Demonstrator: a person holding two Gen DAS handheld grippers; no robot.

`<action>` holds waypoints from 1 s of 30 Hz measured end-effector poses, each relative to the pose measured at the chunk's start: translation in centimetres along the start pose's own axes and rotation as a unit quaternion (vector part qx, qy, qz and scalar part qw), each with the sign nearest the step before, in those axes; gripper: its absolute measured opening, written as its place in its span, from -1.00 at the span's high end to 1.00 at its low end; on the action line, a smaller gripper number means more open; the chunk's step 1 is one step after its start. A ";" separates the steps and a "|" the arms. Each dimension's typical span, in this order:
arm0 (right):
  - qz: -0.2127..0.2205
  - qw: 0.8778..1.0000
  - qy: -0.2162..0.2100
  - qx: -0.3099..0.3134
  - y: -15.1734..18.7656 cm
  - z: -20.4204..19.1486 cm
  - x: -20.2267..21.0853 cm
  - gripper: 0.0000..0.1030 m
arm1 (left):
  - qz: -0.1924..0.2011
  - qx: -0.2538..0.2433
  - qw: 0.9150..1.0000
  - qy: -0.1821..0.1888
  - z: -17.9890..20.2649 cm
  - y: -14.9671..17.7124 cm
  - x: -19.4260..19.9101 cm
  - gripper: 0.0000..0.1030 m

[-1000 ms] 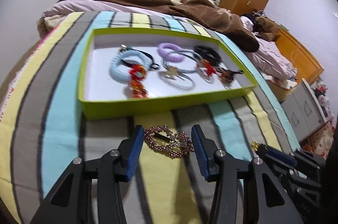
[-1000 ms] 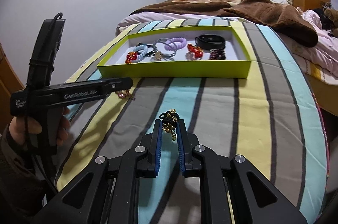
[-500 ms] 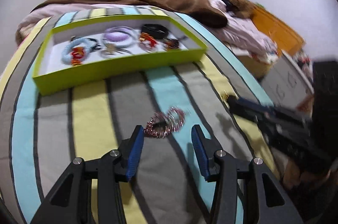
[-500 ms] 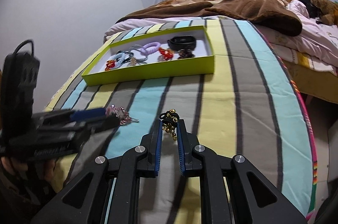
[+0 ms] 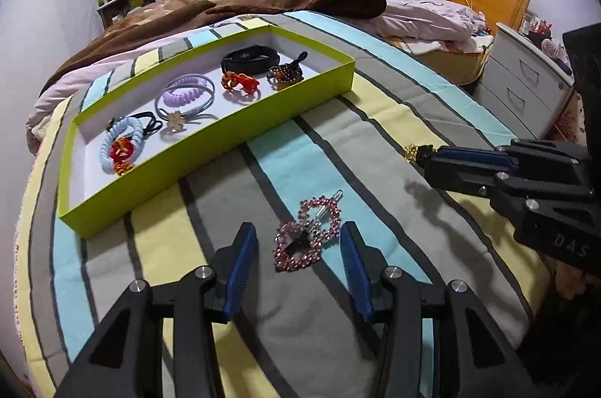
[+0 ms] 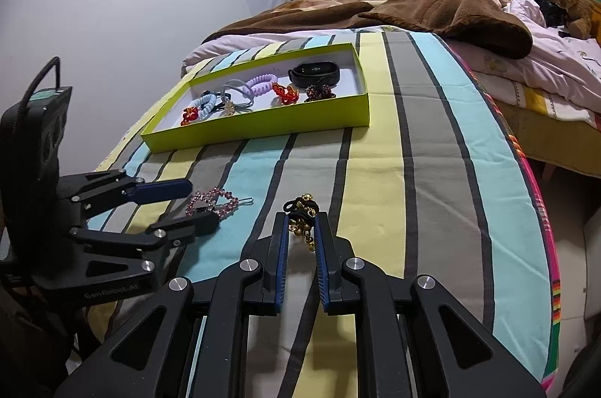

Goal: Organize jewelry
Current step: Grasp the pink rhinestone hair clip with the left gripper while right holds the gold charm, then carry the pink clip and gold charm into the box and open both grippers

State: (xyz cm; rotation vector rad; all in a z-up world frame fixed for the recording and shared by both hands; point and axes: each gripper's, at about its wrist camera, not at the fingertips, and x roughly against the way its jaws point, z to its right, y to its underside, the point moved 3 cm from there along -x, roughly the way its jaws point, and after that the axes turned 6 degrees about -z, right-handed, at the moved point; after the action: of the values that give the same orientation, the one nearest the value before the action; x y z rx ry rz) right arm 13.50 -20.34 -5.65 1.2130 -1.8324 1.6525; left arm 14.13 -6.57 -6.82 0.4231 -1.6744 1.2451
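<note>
A pink beaded hair clip (image 5: 306, 233) lies on the striped bedspread, between the open fingers of my left gripper (image 5: 298, 236); it also shows in the right wrist view (image 6: 214, 201). My right gripper (image 6: 302, 216) is shut on a black hair tie with gold beads (image 6: 300, 212), held above the bedspread; its tip shows in the left wrist view (image 5: 417, 153). A lime-green tray (image 5: 210, 150) farther up the bed holds several hair ties, a black band (image 5: 249, 58) and a beaded clip (image 5: 285, 73); the tray also shows in the right wrist view (image 6: 263, 129).
A brown blanket (image 6: 432, 9) and pink bedding (image 6: 533, 60) lie beyond the tray. The bed edge (image 6: 541, 210) drops off at the right. White drawers (image 5: 526, 75) stand past the bed on the right.
My left gripper has swung round the pink clip and now straddles it from a new angle. My right gripper still holds the gold-beaded tie and has shifted slightly.
</note>
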 end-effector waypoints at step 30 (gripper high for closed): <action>0.008 1.000 -0.007 0.011 -1.0 -0.9 0.5 0.73 | 0.029 0.091 0.995 0.014 -3.3 0.8 1.9 0.32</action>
State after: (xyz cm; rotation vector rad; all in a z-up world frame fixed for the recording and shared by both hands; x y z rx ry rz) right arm 13.81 -19.60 -4.48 1.2245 -1.8406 1.6807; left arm 14.33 -2.90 -5.64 0.4684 -1.5646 1.4463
